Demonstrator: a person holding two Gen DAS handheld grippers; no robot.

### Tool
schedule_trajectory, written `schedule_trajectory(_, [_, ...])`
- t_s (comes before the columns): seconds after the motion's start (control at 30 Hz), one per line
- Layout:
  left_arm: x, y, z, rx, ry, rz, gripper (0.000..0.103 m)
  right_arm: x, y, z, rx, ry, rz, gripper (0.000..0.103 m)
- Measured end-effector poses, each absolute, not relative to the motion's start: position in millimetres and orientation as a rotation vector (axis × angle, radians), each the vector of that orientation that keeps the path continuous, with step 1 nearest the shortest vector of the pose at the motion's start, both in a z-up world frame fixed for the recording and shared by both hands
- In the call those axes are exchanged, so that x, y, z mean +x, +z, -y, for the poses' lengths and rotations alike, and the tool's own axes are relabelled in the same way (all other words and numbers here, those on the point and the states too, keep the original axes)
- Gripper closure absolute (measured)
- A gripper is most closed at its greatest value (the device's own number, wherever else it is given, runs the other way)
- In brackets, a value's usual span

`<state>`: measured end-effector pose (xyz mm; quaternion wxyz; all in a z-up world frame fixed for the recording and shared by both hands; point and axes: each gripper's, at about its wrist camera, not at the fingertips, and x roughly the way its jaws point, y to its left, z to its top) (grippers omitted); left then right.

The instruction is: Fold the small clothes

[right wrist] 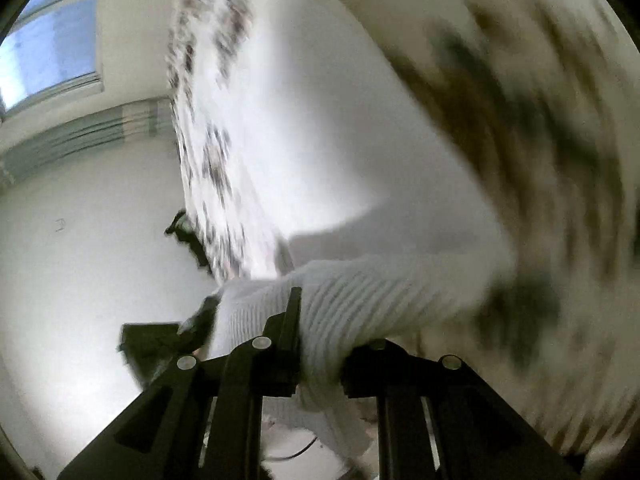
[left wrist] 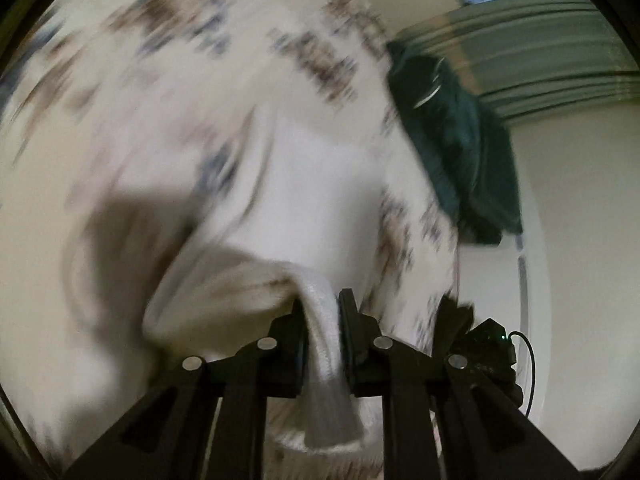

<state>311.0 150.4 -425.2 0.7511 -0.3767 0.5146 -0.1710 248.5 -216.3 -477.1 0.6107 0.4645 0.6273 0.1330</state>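
At the bottom centre of my left wrist view, the left gripper (left wrist: 323, 312) is clamped on a ribbed white band (left wrist: 326, 344) of the garment (left wrist: 224, 128). The band runs straight down between the two black fingers (left wrist: 294, 336) and hangs out below them toward the lower edge of the frame. From the pinch the cloth rises and spreads over the whole left and middle of the frame, white with blurred brown and blue-grey marks. I read it as lifted in front of the camera, though the blur hides its outline. Low at the right of that view, just beside my fingers, sits the other gripper's black body (left wrist: 480, 344) with a thin cable; the cloth edge falls toward it.

In the right wrist view, the right gripper (right wrist: 320, 320) is also closed on cloth: a thick ribbed white cuff or hem (right wrist: 360, 312) fills the space between its fingers (right wrist: 290, 328) and bulges to the right over the far one, which is mostly covered. Above it the garment climbs to the top of the frame and swings across the right side, heavily smeared.

Farther off, a dark green cloth (left wrist: 460, 148) lies at the right centre of the left view, touching or just behind the garment's edge. Beyond are a pale wall (right wrist: 80, 240), a grey-green slatted strip (left wrist: 540, 52) and a window (right wrist: 52, 32) at the upper left of the right view.
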Motion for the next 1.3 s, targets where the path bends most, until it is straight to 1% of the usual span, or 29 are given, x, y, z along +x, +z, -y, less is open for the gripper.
schedule_trajectory(0.07, [361.1, -422.0, -148.7, -0.803, -0.4, -1.077, 0.093, 301.7, -469.8, 223.5, 1.064, 0.303, -1.402, 0.088])
schedule_trajectory(0.17, [421.2, -432.0, -148.8, -0.831, -0.399, -1.059, 0.093, 380.9, -462.6, 228.3, 1.043, 0.297, -1.37, 0.088])
schedule_trajectory(0.2, [440.2, -437.9, -148.6, -0.851, -0.397, -1.067, 0.091, 404.3, -463.2, 229.3, 1.042, 0.28, -1.368, 0.084])
schedule_trajectory(0.23, [456.3, -444.5, -147.9, -0.86, -0.391, -1.077, 0.09, 426.5, -465.8, 225.7, 1.045, 0.274, -1.368, 0.083])
schedule_trajectory(0.27, [475.1, -449.4, -149.0, -0.858, -0.381, -1.076, 0.085, 449.9, -468.0, 227.2, 1.051, 0.276, -1.361, 0.075])
schedule_trajectory(0.3, [484.4, -450.6, -151.1, -0.854, -0.374, -1.069, 0.07, 465.2, -469.6, 225.6, 1.054, 0.283, -1.351, 0.064])
schedule_trajectory(0.33, [494.2, -452.2, -155.0, -0.857, -0.358, -1.06, 0.059, 475.4, -467.1, 232.8, 1.06, 0.288, -1.325, 0.057])
schedule_trajectory(0.37, [498.1, -453.0, -160.1, -0.87, -0.352, -1.045, 0.044, 487.5, -462.2, 244.8, 1.057, 0.277, -1.283, 0.043])
schedule_trajectory(0.4, [497.5, -453.0, -165.6, -0.882, -0.351, -1.03, 0.044, 492.6, -456.6, 245.6, 1.053, 0.266, -1.256, 0.038])
schedule_trajectory(0.5, [491.0, -457.2, -177.3, -0.85, -0.342, -1.034, 0.043, 485.9, -449.5, 267.1, 1.056, 0.249, -1.222, 0.037])
schedule_trajectory(0.6, [475.3, -476.8, -179.1, -0.765, -0.334, -1.107, 0.043, 445.8, -455.4, 284.1, 1.002, 0.198, -1.266, 0.032])
schedule_trajectory(0.63, [469.4, -486.4, -177.4, -0.741, -0.344, -1.139, 0.043, 433.5, -464.5, 285.4, 0.991, 0.185, -1.286, 0.03])
schedule_trajectory(0.67, [465.9, -493.4, -175.2, -0.722, -0.352, -1.166, 0.043, 421.0, -474.9, 288.0, 0.979, 0.171, -1.323, 0.025])
schedule_trajectory(0.7, [461.1, -505.9, -171.4, -0.695, -0.364, -1.208, 0.043, 408.8, -489.2, 290.2, 0.972, 0.169, -1.367, 0.022])
schedule_trajectory(0.8, [453.0, -536.9, -157.8, -0.691, -0.439, -1.298, 0.043, 380.9, -534.2, 286.2, 1.018, 0.216, -1.463, 0.02])
schedule_trajectory(0.83, [451.5, -544.1, -153.2, -0.717, -0.472, -1.313, 0.043, 377.2, -545.7, 282.4, 1.025, 0.242, -1.485, 0.019])
schedule_trajectory(0.9, [451.9, -559.1, -144.6, -0.786, -0.532, -1.331, 0.042, 376.5, -569.4, 271.9, 1.074, 0.314, -1.501, 0.015])
schedule_trajectory(1.0, [453.9, -571.2, -141.2, -0.89, -0.56, -1.324, 0.043, 385.3, -592.4, 256.7, 1.127, 0.4, -1.521, 0.012])
schedule_trajectory(1.03, [453.6, -569.9, -141.1, -0.897, -0.555, -1.307, 0.044, 389.2, -597.4, 252.5, 1.13, 0.414, -1.532, 0.012])
schedule_trajectory(1.07, [452.3, -567.2, -140.4, -0.9, -0.554, -1.291, 0.063, 391.6, -600.3, 250.6, 1.142, 0.418, -1.53, 0.012])
schedule_trajectory(1.1, [451.0, -562.0, -139.5, -0.9, -0.559, -1.276, 0.071, 393.8, -601.0, 248.5, 1.146, 0.419, -1.525, 0.016])
schedule_trajectory(1.13, [449.8, -558.6, -140.5, -0.894, -0.551, -1.269, 0.072, 395.3, -599.6, 246.9, 1.133, 0.419, -1.522, 0.023])
schedule_trajectory(1.17, [450.2, -554.3, -141.2, -0.89, -0.543, -1.26, 0.075, 395.8, -596.2, 245.4, 1.116, 0.417, -1.517, 0.044])
schedule_trajectory(1.2, [447.9, -548.1, -141.4, -0.881, -0.532, -1.256, 0.076, 394.8, -593.9, 245.1, 1.113, 0.415, -1.518, 0.052])
schedule_trajectory(1.3, [438.7, -533.5, -140.4, -0.857, -0.514, -1.253, 0.076, 388.9, -575.7, 244.8, 1.08, 0.43, -1.497, 0.058])
